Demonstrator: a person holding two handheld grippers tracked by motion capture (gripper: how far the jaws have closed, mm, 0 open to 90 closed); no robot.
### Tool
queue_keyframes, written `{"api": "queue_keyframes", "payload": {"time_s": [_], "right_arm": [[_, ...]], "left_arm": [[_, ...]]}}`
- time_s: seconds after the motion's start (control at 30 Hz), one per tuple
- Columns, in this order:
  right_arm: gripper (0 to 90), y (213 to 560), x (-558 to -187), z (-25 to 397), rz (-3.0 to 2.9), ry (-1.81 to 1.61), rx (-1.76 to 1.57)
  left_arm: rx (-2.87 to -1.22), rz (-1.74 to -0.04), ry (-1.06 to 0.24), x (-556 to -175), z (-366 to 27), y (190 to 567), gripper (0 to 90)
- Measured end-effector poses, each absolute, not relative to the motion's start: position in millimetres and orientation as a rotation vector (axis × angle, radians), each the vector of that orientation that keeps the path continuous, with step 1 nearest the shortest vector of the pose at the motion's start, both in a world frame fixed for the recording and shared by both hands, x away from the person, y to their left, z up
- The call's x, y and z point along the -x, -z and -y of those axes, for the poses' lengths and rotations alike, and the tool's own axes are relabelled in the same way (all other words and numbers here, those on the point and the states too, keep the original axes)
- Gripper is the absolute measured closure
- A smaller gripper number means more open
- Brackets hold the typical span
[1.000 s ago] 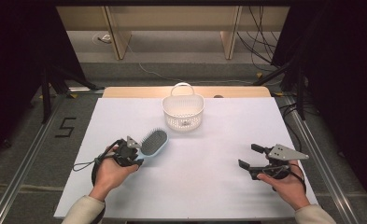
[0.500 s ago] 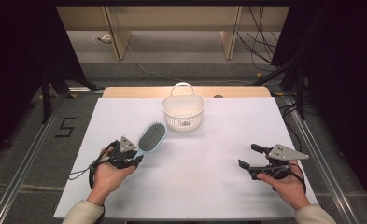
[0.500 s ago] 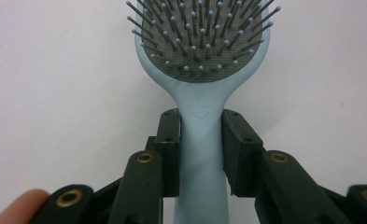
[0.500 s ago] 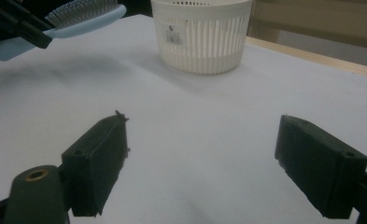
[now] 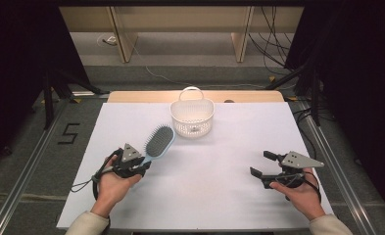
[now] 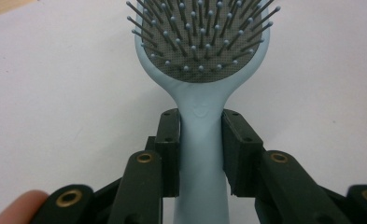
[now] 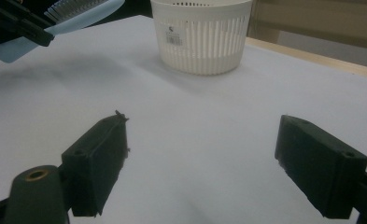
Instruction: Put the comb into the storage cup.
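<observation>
Blue hairbrush (image 6: 204, 70) sits clamped in the left claw (image 5: 140, 169), pointing toward 1 o'clock. White basket (image 5: 192, 117) waits just past its tip at 1 o'clock. Right claw (image 5: 263, 165) gapes wide, holding nothing.

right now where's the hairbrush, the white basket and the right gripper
hairbrush (image 6: 201, 46), left gripper view, on its bristle pad
white basket (image 5: 192, 123), high view, on its front slatted wall
right gripper (image 5: 262, 164), high view, midway between its open fingertips

Left gripper (image 5: 140, 165): near the counter's front-left, jaws clamped on a hairbrush (image 5: 158, 141) handle.
Right gripper (image 5: 264, 166): front-right, jaws spread wide, gripping nothing.
</observation>
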State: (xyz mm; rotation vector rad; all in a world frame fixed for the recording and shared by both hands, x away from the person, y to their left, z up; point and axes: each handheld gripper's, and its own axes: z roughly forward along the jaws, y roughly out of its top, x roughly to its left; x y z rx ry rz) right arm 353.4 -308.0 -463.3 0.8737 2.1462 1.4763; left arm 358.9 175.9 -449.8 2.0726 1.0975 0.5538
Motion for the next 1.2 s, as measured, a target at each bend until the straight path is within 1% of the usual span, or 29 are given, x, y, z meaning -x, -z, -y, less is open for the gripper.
{"api": "queue_keyframes", "payload": {"time_s": [0.37, 0.57, 1.2], "right_arm": [[17.8, 463.1, -353.0, 307.9, -2.146, -1.475, -0.871], [17.8, 463.2, -353.1, 307.9, -2.146, -1.477, -0.871], [17.5, 462.4, -353.0, 308.7, -2.13, -1.495, -0.869]], "left_arm": [[-1.994, -1.085, -0.601, -357.2, -176.6, 441.9, 69.9], [-1.978, -1.072, -0.563, -358.5, -177.3, 444.2, 69.9], [-1.887, -1.044, -0.595, -358.9, -177.8, 438.6, 69.9]]}}
